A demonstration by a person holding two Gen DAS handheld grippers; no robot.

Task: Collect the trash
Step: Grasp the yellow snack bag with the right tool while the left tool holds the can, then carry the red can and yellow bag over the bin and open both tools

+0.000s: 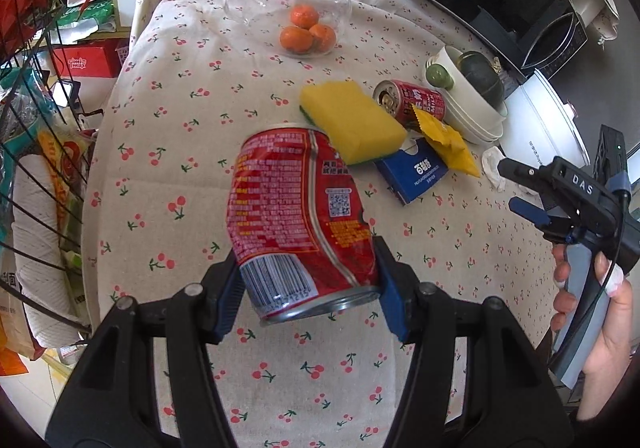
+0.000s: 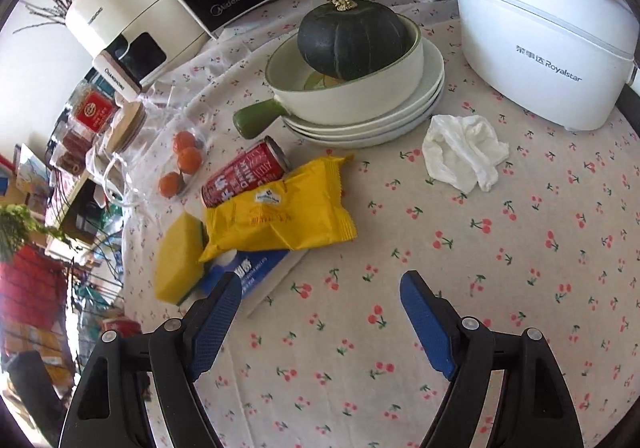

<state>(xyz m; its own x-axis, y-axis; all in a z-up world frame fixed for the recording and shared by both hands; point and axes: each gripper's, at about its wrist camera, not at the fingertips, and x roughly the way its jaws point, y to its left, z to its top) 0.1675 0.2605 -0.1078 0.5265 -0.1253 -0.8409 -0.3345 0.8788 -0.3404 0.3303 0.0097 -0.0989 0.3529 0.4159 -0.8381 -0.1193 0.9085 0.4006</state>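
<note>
Left gripper, seen from its own wrist camera, is clamped on a dented red can; both blue pads press the can's lower sides and the can stands tilted above the cherry-print tablecloth, its silver base toward the camera. Straight ahead of the fingers lies a yellow sponge with a green underside. Just to the right of the sponge and beyond it, a second red can lies on its side, its open top facing the camera. A yellow wrapper overlaps that can's near end, and a blue carton lies flat partly under both sponge and wrapper. Further right sit stacked white plates bearing a dark green squash, and a crumpled white tissue lies near them. Far ahead, three tangerines show through a glass jug. At the right edge a hand holds the right gripper.

Right gripper, in its own view, hangs over the cloth with its jaws spread wide and nothing between them. Its left finger overlaps the blue carton. Ahead and to the left, the yellow wrapper lies across the carton, touching the lying can beyond it, with the sponge further left. The crumpled tissue lies ahead and to the right, alone on the cloth. Beyond it stands a white cooker; the squash rests in a handled bowl on the plates.
</note>
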